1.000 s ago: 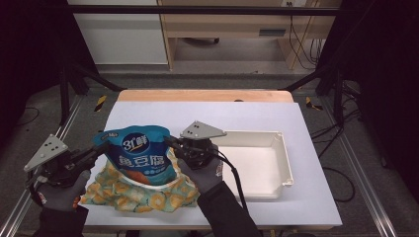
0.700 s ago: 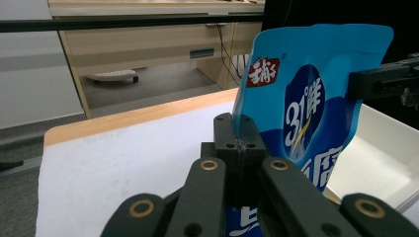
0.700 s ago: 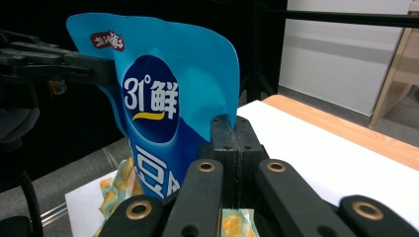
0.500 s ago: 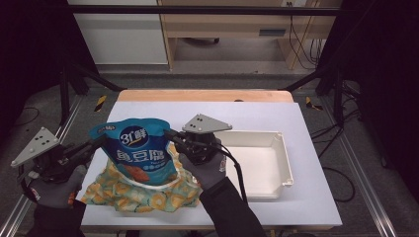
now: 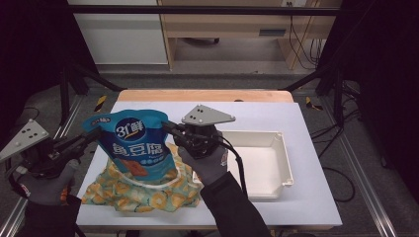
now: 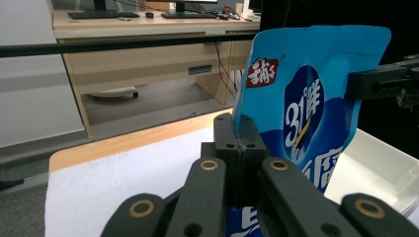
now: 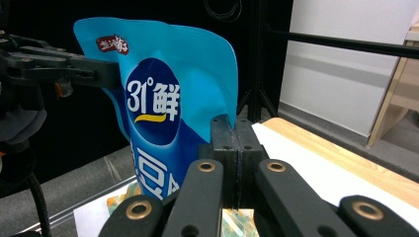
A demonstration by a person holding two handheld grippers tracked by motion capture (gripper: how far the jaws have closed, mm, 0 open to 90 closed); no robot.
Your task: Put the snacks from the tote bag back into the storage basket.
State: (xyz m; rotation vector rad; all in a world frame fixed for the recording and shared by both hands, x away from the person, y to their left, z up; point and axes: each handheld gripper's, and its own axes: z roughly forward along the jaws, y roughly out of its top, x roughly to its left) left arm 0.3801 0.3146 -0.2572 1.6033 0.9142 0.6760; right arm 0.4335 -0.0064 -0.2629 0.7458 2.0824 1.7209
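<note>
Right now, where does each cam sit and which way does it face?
High view: above the person's side, facing forward and down at the white table; forearms, gloved hands, left hand-held gripper and right hand-held gripper show.
Left gripper view: rides that hand-held gripper, looking along its shut jaws toward a desk.
Right gripper view: rides the right one, looking across at the left.
All share the blue pouch, pinched at both edges.

The blue pouch hangs upright between the left gripper and right gripper, each clamped on 1 edge. Beneath it, yellow-patterned packets; beside the right gripper, a white tray.
</note>
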